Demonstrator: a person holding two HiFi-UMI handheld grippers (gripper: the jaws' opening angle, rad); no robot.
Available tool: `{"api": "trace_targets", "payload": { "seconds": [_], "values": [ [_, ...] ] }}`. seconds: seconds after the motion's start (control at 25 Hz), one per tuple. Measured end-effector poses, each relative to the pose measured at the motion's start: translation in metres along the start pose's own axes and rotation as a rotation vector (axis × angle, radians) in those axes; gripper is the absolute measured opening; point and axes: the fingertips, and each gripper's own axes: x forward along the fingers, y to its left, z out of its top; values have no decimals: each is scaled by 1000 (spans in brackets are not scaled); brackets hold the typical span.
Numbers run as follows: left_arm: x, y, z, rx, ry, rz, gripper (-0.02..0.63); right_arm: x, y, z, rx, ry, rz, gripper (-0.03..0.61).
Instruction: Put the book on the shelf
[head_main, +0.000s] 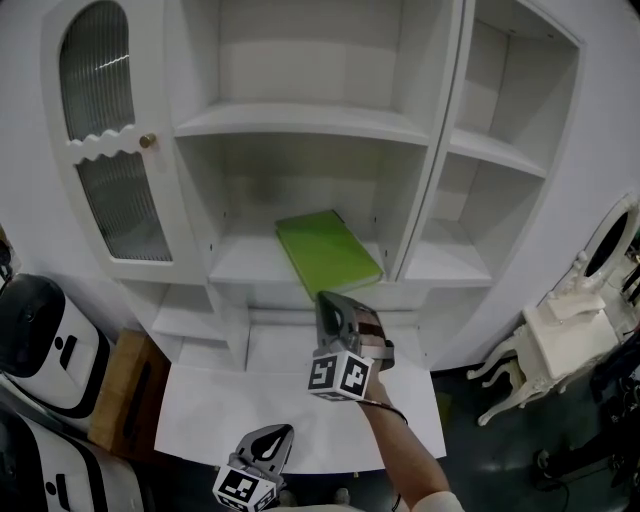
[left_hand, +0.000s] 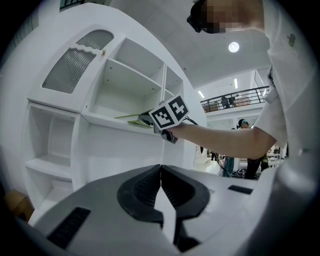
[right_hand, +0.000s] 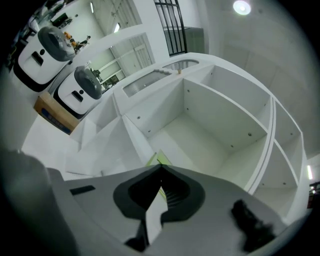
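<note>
A green book (head_main: 325, 250) lies flat on the middle shelf (head_main: 240, 262) of the white cabinet, its near end slightly past the shelf's front edge. My right gripper (head_main: 328, 298) is shut, its tips at that near end. In the right gripper view the jaws (right_hand: 160, 167) meet tip to tip, with a sliver of the book (right_hand: 159, 159) just beyond them and nothing between them. The left gripper view shows the book (left_hand: 131, 118) edge-on and the right gripper (left_hand: 144, 119) beside it. My left gripper (head_main: 275, 432) hangs low over the cabinet's ledge, shut and empty (left_hand: 160, 167).
A ribbed-glass cabinet door (head_main: 110, 150) stands open at the left. White rounded machines (head_main: 40, 340) and a cardboard box (head_main: 125, 385) sit on the floor at the left. An ornate white table (head_main: 560, 335) stands at the right. The other shelves are bare.
</note>
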Motion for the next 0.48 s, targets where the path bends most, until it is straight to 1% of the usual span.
{"api": "trace_targets", "payload": {
  "seconds": [0.08,0.24,0.48],
  "values": [
    [-1,5,-1,-3,4,9,11,7,0,-1,-20,8,-8,12],
    [-4,14,-1,-5,8,30,11,17,2,-4,-27,14,-5,12],
    [-5,16,0,-2,4,31,11,16,1,-2,-30,11,-23,12]
  ]
}}
